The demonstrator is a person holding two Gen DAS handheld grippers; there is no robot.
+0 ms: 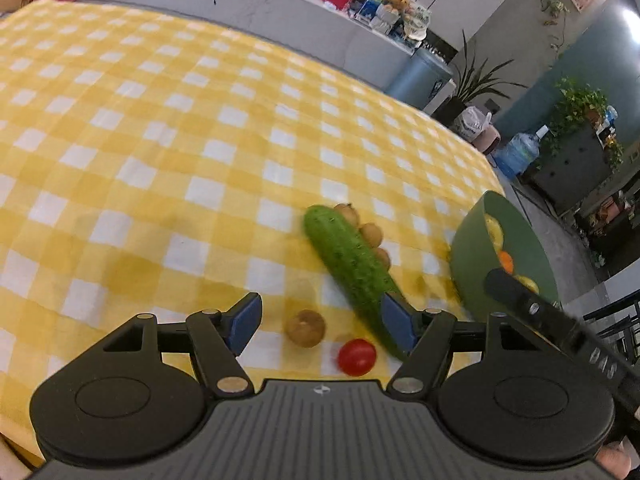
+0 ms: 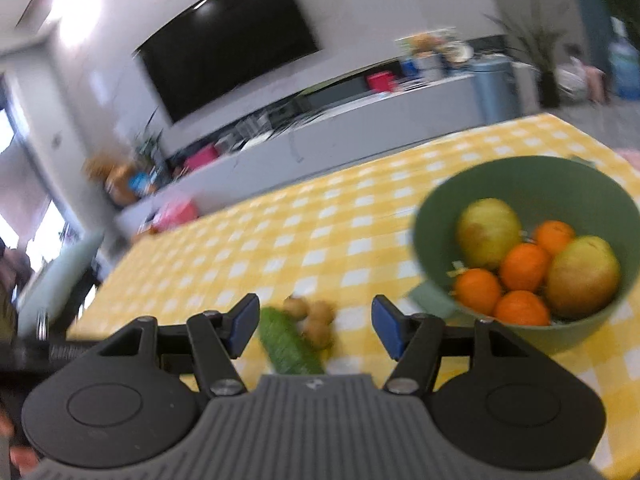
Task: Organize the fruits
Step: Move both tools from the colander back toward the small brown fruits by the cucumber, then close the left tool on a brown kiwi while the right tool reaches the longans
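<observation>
A green cucumber (image 1: pixel 352 264) lies on the yellow checked tablecloth (image 1: pixel 160 140), with several small brown fruits (image 1: pixel 370 232) along its far side. One loose brown fruit (image 1: pixel 305 328) and a red cherry tomato (image 1: pixel 357 357) lie between the fingers of my left gripper (image 1: pixel 320 322), which is open and empty. A green bowl (image 2: pixel 480 196) holds two yellow-green apples (image 2: pixel 489 231) and several oranges (image 2: pixel 525 266). My right gripper (image 2: pixel 316 326) is open and empty above the cucumber (image 2: pixel 288 346) and the brown fruits (image 2: pixel 316 320), left of the bowl.
The bowl (image 1: pixel 472 248) stands near the table's right edge in the left wrist view, with the right gripper's black body (image 1: pixel 560 328) in front of it. A grey counter (image 2: pixel 360 128) and a TV (image 2: pixel 228 40) stand beyond the table.
</observation>
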